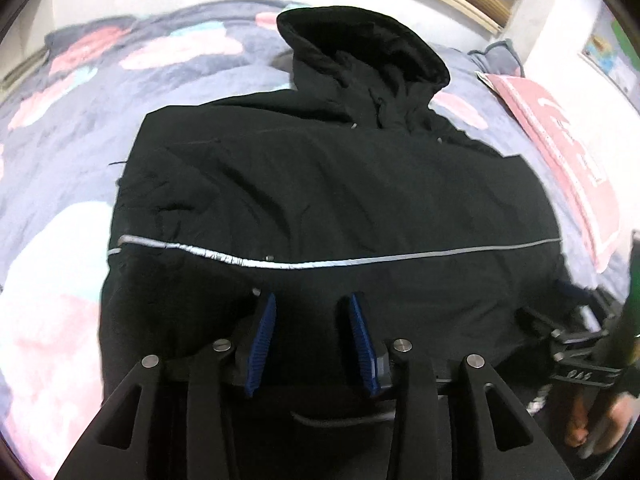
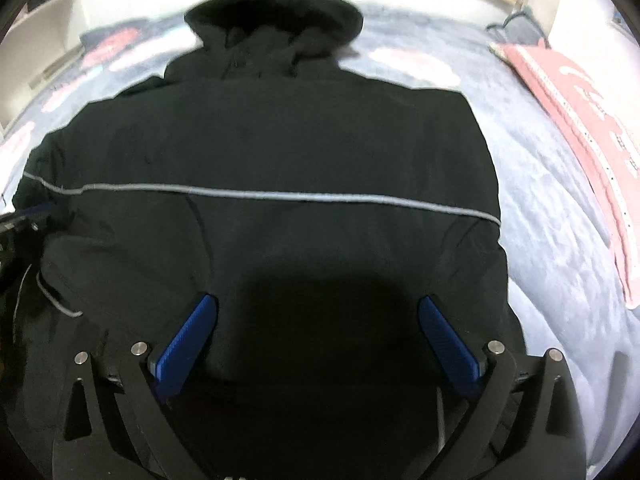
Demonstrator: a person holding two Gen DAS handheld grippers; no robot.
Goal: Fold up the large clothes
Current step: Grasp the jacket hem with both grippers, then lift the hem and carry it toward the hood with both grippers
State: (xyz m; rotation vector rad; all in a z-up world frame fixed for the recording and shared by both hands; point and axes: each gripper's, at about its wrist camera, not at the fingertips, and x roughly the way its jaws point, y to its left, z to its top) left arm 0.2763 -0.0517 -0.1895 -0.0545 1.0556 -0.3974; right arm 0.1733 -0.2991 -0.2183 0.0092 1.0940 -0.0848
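Left wrist view
Jacket (image 1: 320,184): black, spread flat on the bed cover (image 1: 60,128), hood (image 1: 360,44) at the far end, grey stripe (image 1: 400,260) running across.
Left gripper (image 1: 312,300): above the near part of the jacket; blue pads (image 1: 262,344) a narrow gap apart, nothing pinched between them.
Pink bag (image 1: 568,160): on the bed, right of the jacket.

Right wrist view
Right gripper (image 2: 318,304): jaws spread wide over the lower jacket (image 2: 280,140), empty; dark shadow between the pads (image 2: 186,344).
Stripe (image 2: 280,194): beyond the fingertips.
Bed cover (image 2: 540,240): bare at right, pink bag (image 2: 592,140) at its edge.
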